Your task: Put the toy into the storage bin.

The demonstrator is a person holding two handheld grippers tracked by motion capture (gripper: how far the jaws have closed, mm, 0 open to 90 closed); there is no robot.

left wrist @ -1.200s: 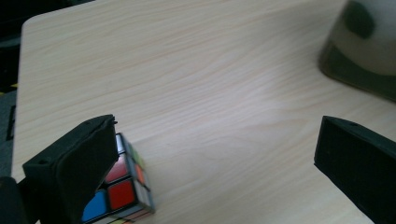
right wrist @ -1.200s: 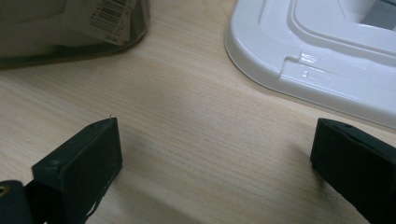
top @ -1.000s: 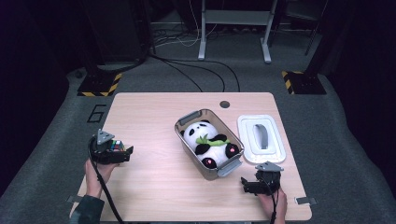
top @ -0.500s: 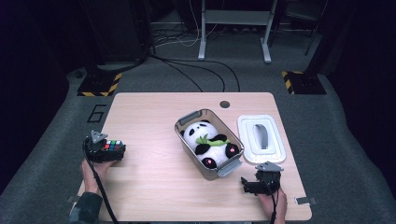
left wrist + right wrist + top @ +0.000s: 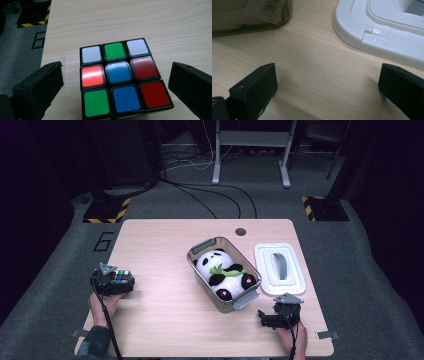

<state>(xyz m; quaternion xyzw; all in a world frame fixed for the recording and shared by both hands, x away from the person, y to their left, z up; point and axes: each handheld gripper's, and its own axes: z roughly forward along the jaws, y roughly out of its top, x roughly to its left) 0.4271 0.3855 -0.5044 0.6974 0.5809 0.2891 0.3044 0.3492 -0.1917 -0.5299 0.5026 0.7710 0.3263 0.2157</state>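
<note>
A Rubik's cube (image 5: 120, 277) (image 5: 119, 78) with a mixed-colour top face sits near the table's left edge. It lies between the jaws of my left gripper (image 5: 118, 283) (image 5: 115, 85), which is open, with a gap showing on each side of the cube. Near the front right of the table, my right gripper (image 5: 264, 318) (image 5: 327, 82) is open over bare wood with nothing between its jaws. It is just in front of a clear box (image 5: 201, 246) (image 5: 249, 15) holding a panda plush (image 5: 220, 270). The box's white lid (image 5: 278, 269) (image 5: 387, 22) lies flat to the right.
The wooden table (image 5: 165, 320) has a round cable hole (image 5: 240, 231) at its far edge. Beyond it are dark floor, cables and a desk frame (image 5: 250, 150). Bare wood lies between the two grippers.
The left gripper has dropped and levelled near the left edge, and the cube's coloured top now shows between its jaws. The right gripper has stayed put.
</note>
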